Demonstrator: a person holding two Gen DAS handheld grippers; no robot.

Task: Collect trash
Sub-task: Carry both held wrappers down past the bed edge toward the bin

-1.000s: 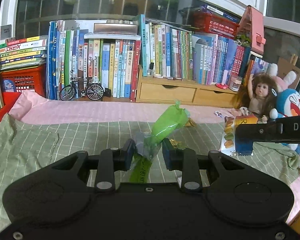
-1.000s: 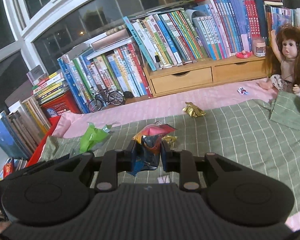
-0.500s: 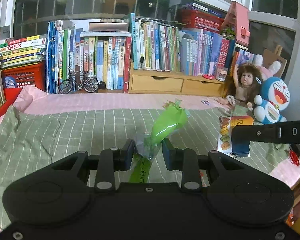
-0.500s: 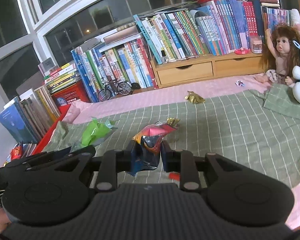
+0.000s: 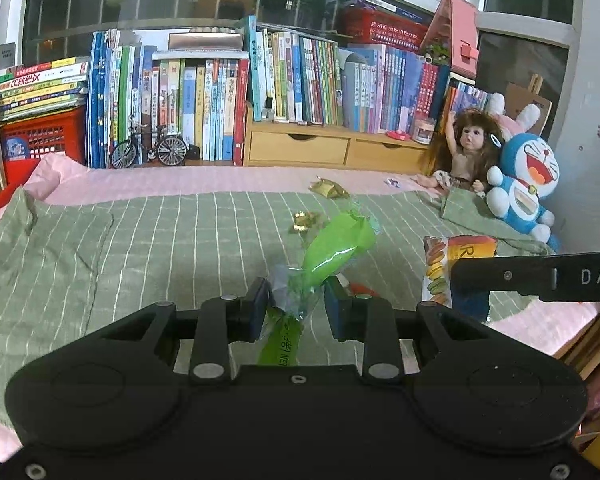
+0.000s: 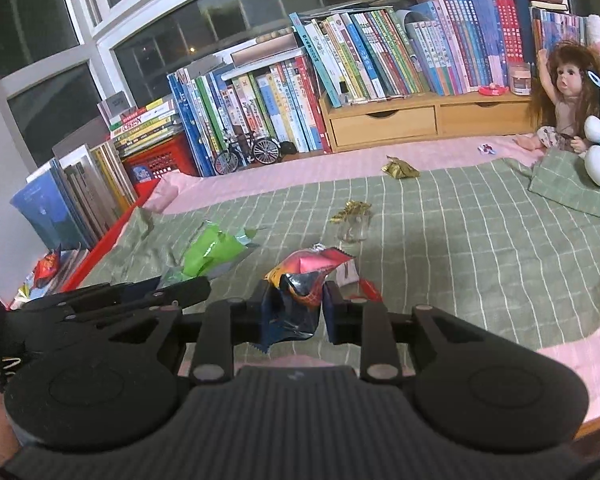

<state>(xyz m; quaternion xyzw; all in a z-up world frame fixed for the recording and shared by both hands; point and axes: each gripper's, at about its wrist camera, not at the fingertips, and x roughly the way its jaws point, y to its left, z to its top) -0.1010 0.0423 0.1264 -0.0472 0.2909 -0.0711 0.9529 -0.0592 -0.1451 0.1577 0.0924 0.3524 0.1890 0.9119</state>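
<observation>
Both grippers loaded: left gripper (image 5: 296, 304) pinches a green wrapper (image 5: 332, 248), right gripper (image 6: 294, 306) pinches a red-blue snack bag (image 6: 304, 276). Carry step, both wrappers held above the green blanket (image 6: 480, 248). Next likely a bin, none visible. Left on bed: two gold wrappers (image 6: 400, 169) at 1 o'clock, one clear wrapper (image 6: 354, 230), two small bits by the fingers.
</observation>
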